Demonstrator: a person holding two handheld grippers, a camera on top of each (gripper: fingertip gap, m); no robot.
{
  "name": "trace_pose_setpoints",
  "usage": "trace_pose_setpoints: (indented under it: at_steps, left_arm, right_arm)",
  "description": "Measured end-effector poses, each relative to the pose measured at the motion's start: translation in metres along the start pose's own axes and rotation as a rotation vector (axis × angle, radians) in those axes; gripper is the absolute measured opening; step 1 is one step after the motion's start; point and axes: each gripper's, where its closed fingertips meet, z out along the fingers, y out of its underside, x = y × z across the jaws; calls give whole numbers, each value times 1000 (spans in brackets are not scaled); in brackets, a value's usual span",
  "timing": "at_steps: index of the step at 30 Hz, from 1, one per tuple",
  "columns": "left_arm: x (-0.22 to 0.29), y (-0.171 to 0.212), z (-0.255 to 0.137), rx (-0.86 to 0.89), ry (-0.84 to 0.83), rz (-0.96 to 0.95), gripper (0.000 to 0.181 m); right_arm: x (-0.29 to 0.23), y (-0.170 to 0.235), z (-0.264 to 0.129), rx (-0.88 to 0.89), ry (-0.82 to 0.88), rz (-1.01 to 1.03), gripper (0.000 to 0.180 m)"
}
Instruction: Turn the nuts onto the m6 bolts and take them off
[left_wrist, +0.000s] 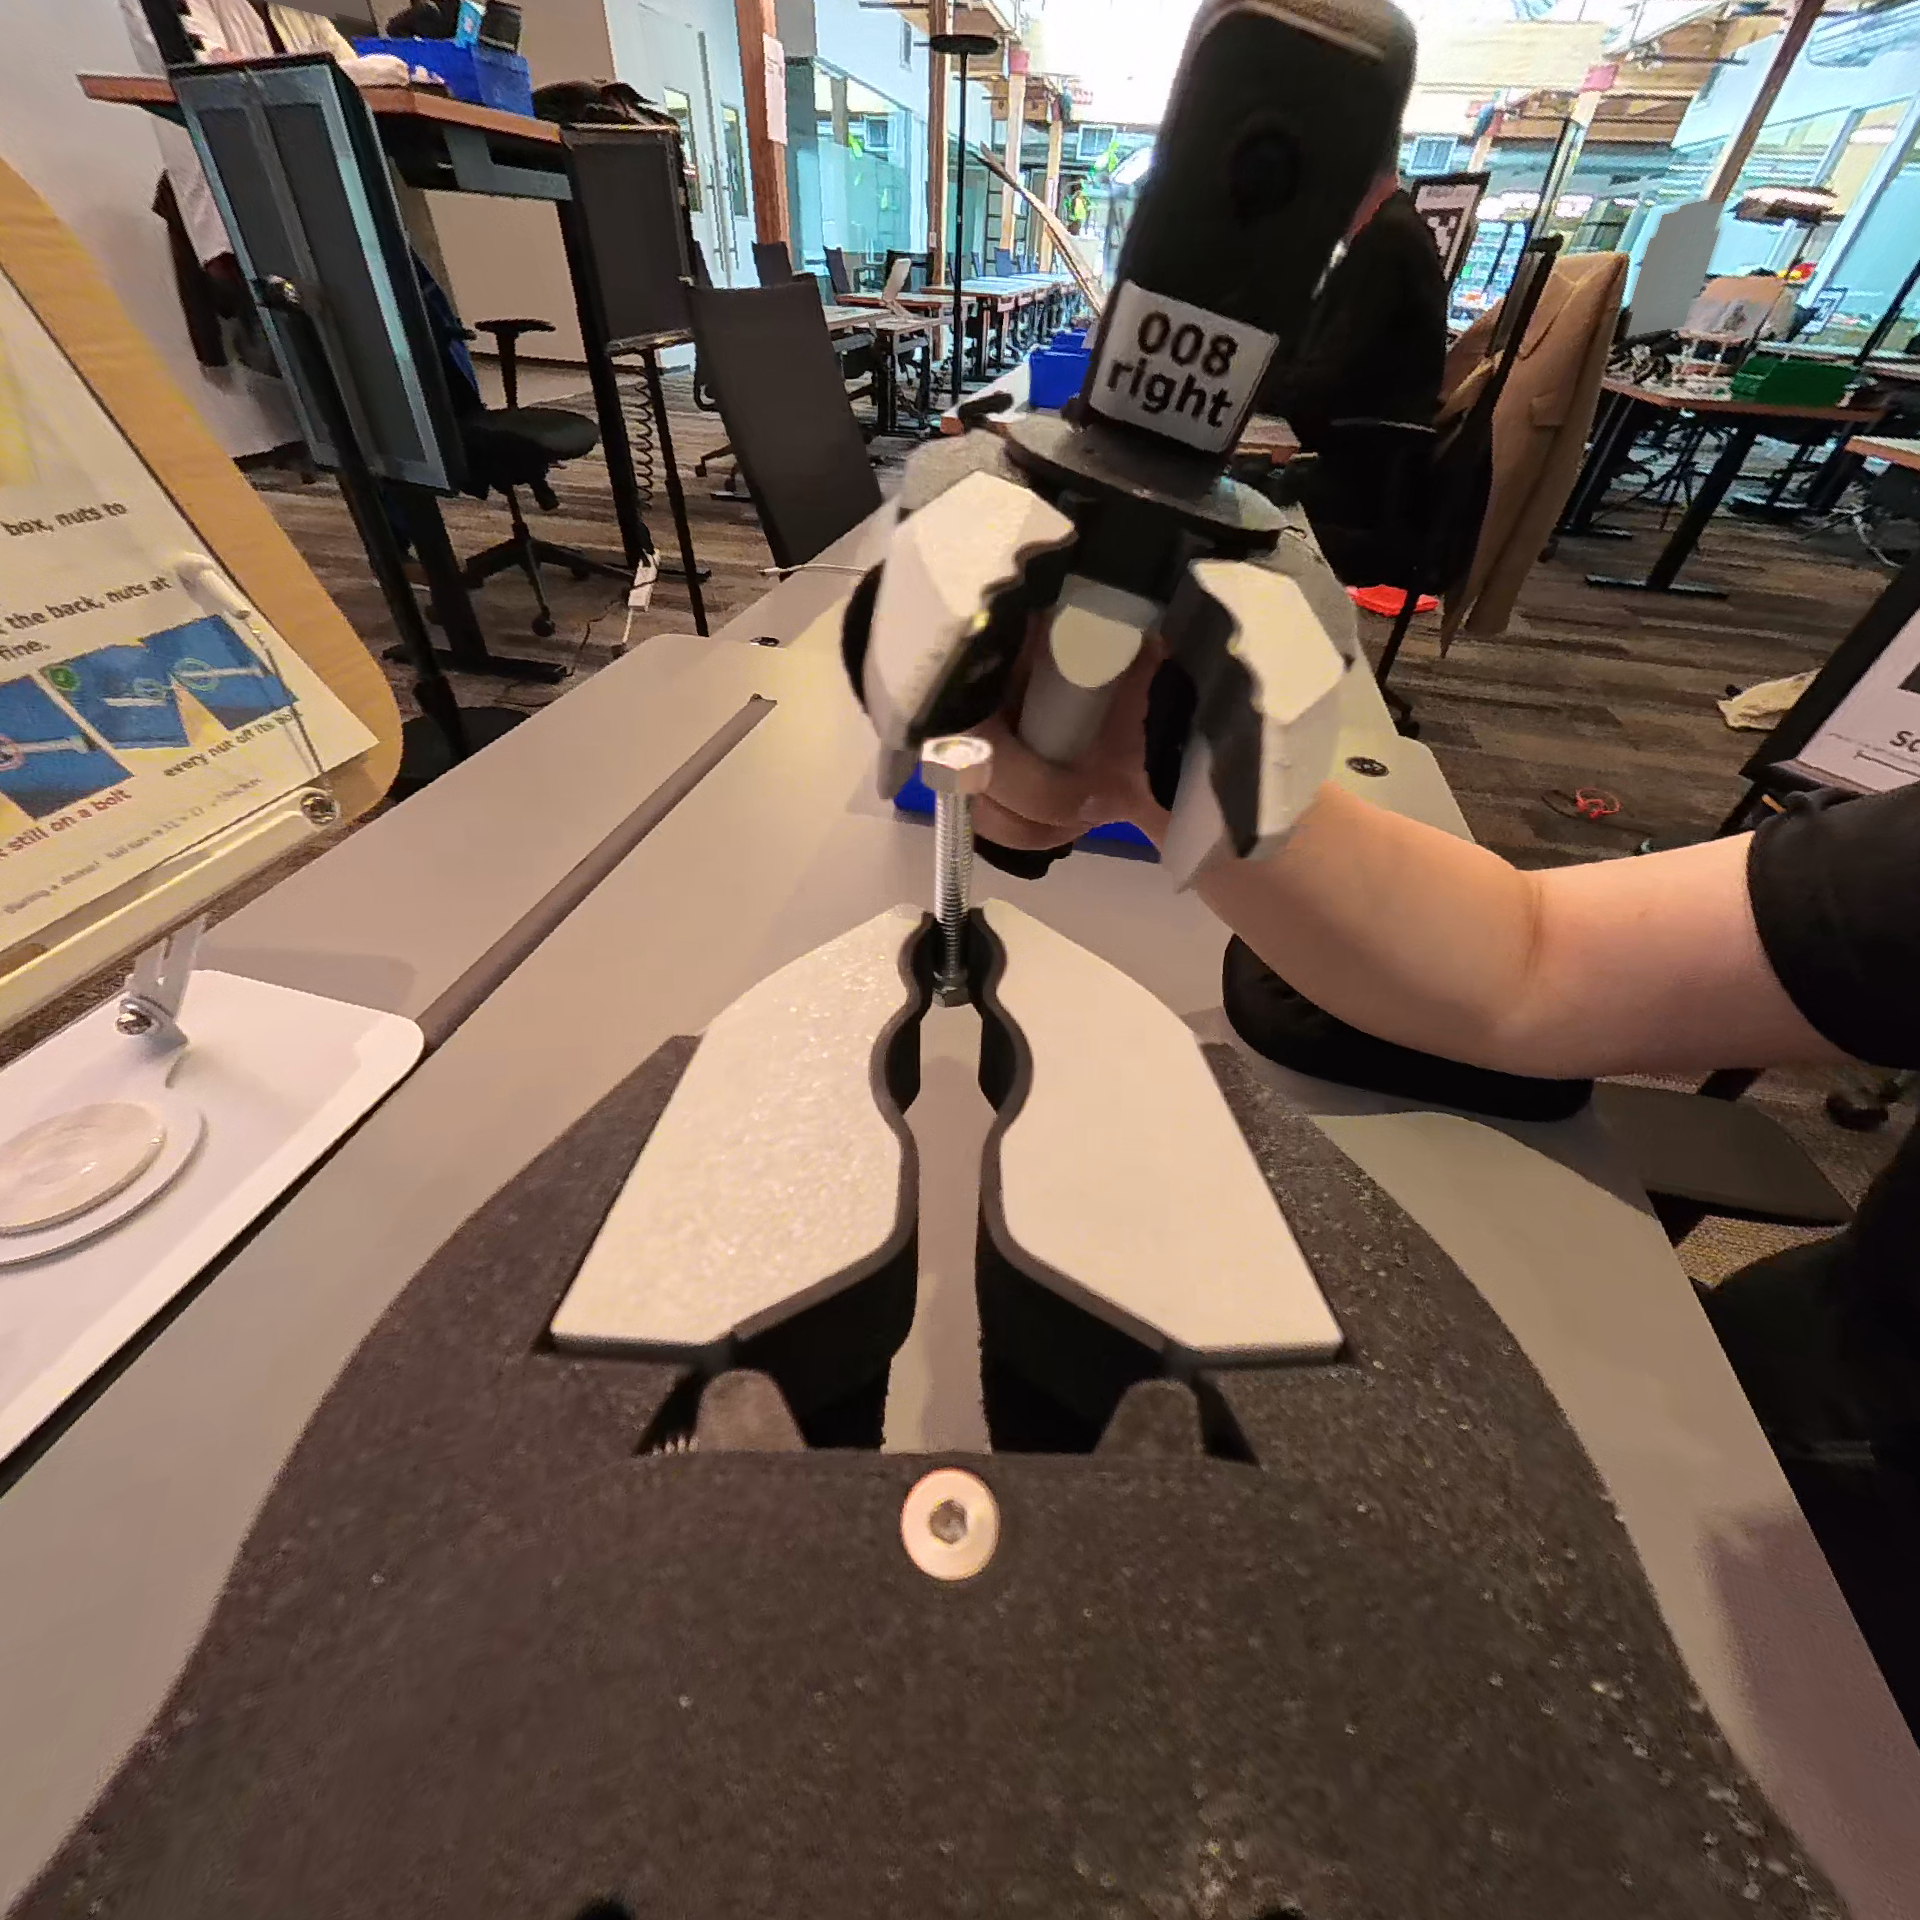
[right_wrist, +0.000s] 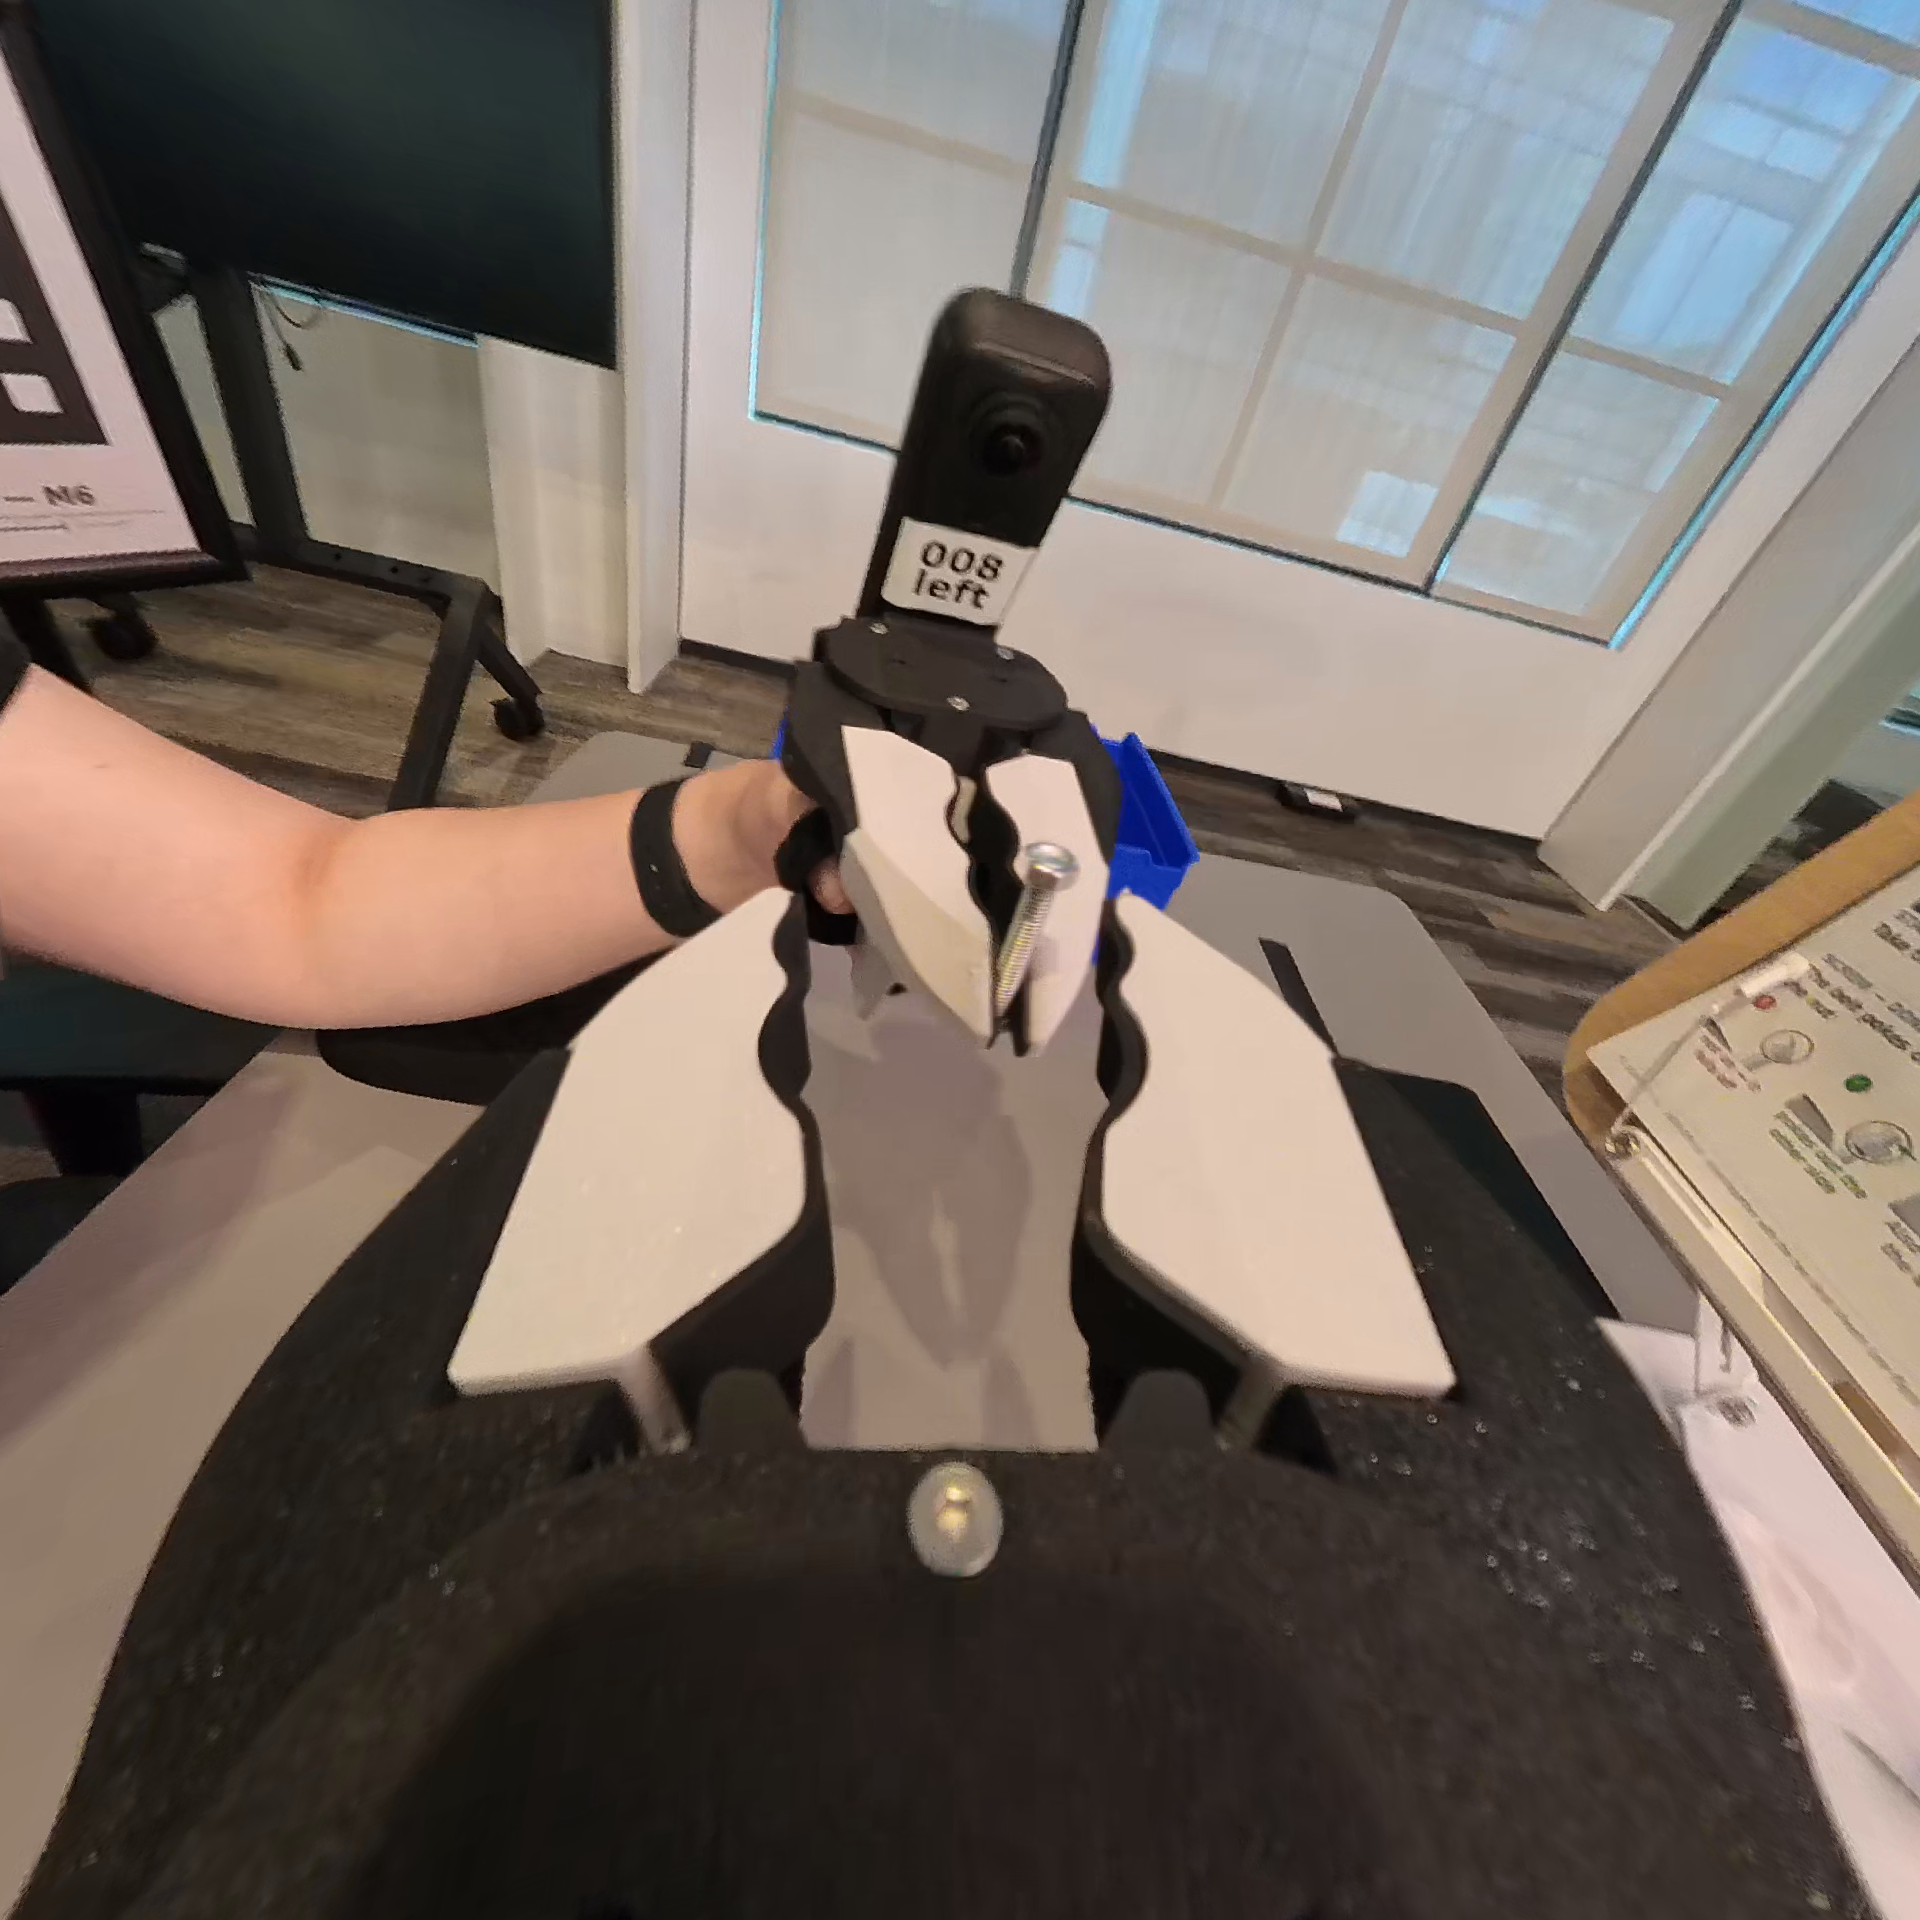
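Observation:
A silver M6 bolt (left_wrist: 952, 852) stands upright with its hex head on top. A nut (left_wrist: 948, 989) sits on its lower end. My left gripper (left_wrist: 951, 927) is shut on the bolt's lower end, at the notch near the fingertips. My right gripper (left_wrist: 1039, 826) hovers just behind and above the bolt head, open and empty. In the right wrist view the right gripper (right_wrist: 951, 914) is open wide, with its fingers (right_wrist: 665, 1143) on either side of the left gripper (right_wrist: 1006, 1031), which holds the bolt (right_wrist: 1023, 935) tilted slightly.
A blue bin (left_wrist: 1101, 836) sits on the grey table (left_wrist: 623, 883) behind the grippers; it also shows in the right wrist view (right_wrist: 1148, 821). An instruction board on a stand (left_wrist: 125, 675) is at the left. A black pad (left_wrist: 1382, 1049) lies under the person's forearm. My two grippers' fingertips are within a few centimetres of each other.

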Motion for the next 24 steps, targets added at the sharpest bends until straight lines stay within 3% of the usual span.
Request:
trace_pose_setpoints:
  at_steps: [10,17,24]
  left_arm:
    - [-7,48,22,-307,-107,141,5]
    - [-8,59,27,-380,-128,170,5]
    - [-11,61,25,-391,-137,171,5]
  right_arm:
    - [-5,32,-10,-370,60,-107,53]
    - [-10,64,-12,-629,78,-204,50]
    - [-7,76,-23,-741,106,-180,41]
